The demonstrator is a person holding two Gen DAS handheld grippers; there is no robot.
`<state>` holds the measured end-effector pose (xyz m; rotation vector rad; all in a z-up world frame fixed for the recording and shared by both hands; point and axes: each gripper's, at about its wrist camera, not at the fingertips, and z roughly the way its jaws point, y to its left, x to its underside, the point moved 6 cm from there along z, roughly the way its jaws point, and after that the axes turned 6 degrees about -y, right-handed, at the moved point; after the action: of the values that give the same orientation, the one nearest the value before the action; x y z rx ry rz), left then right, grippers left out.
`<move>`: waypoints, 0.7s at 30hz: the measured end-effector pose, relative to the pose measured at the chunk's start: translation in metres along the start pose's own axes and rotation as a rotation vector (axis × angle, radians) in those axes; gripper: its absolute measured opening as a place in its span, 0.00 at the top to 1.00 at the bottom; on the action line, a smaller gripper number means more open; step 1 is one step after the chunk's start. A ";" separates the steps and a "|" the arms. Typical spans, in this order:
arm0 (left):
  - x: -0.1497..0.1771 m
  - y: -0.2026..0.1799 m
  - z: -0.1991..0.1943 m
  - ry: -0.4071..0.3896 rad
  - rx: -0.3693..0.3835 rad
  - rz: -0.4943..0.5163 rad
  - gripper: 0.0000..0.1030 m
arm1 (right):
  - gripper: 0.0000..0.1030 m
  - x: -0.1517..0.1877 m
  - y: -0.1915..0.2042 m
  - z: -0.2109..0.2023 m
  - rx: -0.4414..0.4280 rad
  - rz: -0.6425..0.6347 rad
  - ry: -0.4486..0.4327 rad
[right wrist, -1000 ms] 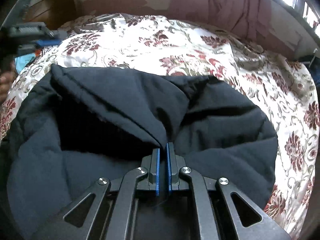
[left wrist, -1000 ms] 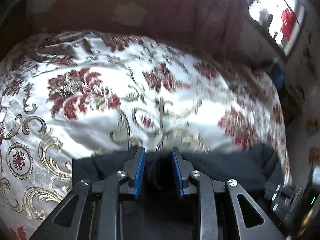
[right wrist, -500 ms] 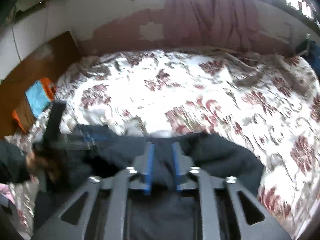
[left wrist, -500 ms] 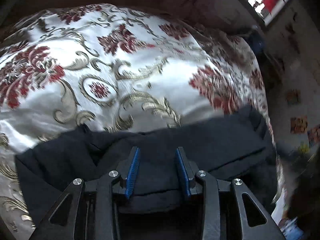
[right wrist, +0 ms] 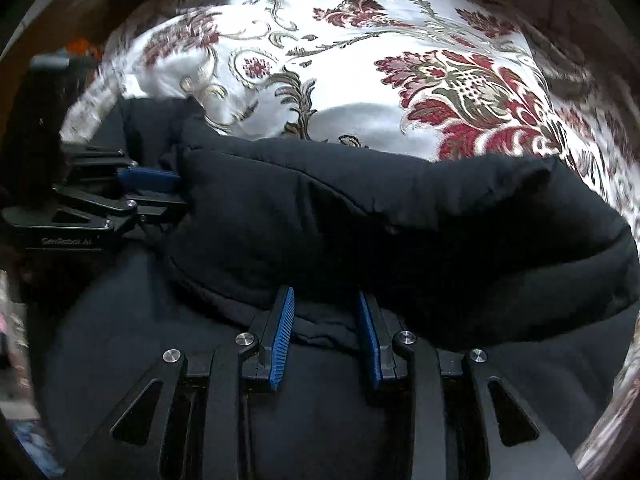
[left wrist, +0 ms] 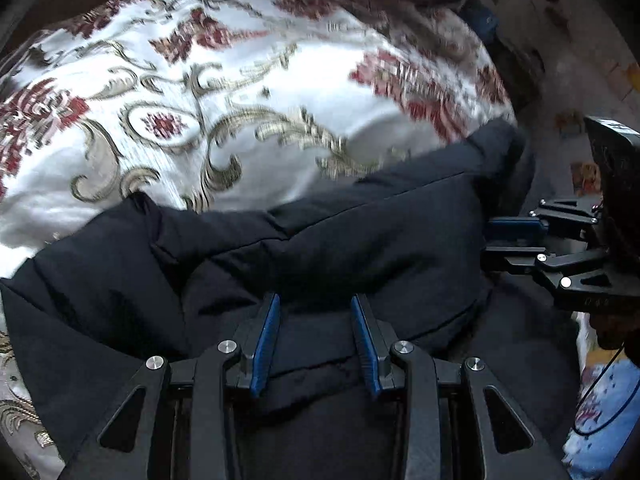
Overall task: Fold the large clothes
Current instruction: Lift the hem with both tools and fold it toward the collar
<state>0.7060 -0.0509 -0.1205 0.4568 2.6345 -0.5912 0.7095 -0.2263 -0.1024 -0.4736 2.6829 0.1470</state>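
Left wrist view: black padded jacket [left wrist: 340, 240] folded on floral bedspread [left wrist: 240, 120]. Left gripper [left wrist: 316, 336] and right gripper [right wrist: 326, 332] both spread, pinching nothing. Should regrip folded edge evenly, both ends together.

Black padded garment [left wrist: 360, 240]; white satin bedspread [left wrist: 224, 92], red-gold floral scrolls; tongs [right wrist: 324, 320] black, blue pads.
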 end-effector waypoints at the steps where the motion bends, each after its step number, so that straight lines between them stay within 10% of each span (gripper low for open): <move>1: 0.001 0.000 0.005 0.011 -0.013 0.003 0.67 | 0.72 -0.002 -0.001 0.006 0.014 -0.003 -0.012; 14: 0.017 0.009 -0.003 0.039 -0.135 0.025 0.77 | 0.73 0.011 -0.004 -0.006 0.069 0.017 -0.086; 21: 0.015 0.026 0.020 0.066 -0.177 -0.159 0.83 | 0.70 0.012 0.001 -0.017 0.061 0.037 -0.148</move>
<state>0.7095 -0.0341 -0.1522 0.2189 2.7734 -0.3910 0.6923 -0.2317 -0.0917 -0.3787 2.5446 0.1060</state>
